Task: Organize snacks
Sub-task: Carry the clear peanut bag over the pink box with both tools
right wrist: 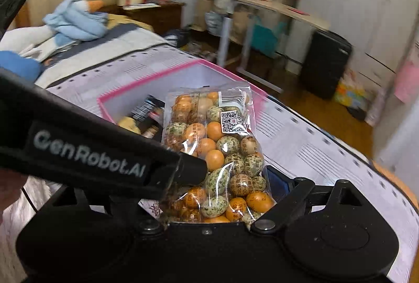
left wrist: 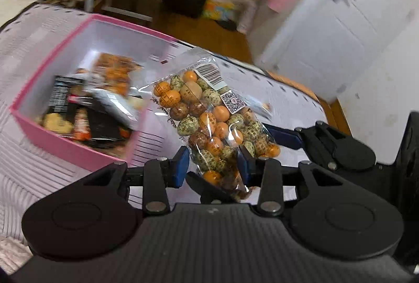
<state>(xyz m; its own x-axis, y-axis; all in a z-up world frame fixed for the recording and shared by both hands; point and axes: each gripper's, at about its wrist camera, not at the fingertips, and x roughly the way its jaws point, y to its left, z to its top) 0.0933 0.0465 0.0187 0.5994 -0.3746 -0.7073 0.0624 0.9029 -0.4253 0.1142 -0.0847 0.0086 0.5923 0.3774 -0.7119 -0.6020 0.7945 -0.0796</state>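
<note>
A clear bag of orange, green and brown coated nuts (left wrist: pixel 209 112) hangs over the bed by the pink box's near right corner. My left gripper (left wrist: pixel 213 167) is shut on the bag's lower end, a blue pad (left wrist: pixel 180 167) pressing each side. In the right wrist view the same bag (right wrist: pixel 222 152) stands between the jaws of my right gripper (right wrist: pixel 220 178). Its right pad (right wrist: pixel 281 183) sits just clear of the plastic, and the left one is hidden behind the left gripper (right wrist: pixel 193 170). The pink box (left wrist: pixel 65 149) (right wrist: pixel 157 76) holds several snack packs.
The box rests on a bed with a lilac striped sheet (left wrist: pixel 39 178). A plush goose wrapped in blue cloth (right wrist: pixel 73 18) lies near the headboard. Beyond the bed are a folding table (right wrist: pixel 275 8), a black suitcase (right wrist: pixel 324 65) and white wardrobe doors (left wrist: pixel 340 21).
</note>
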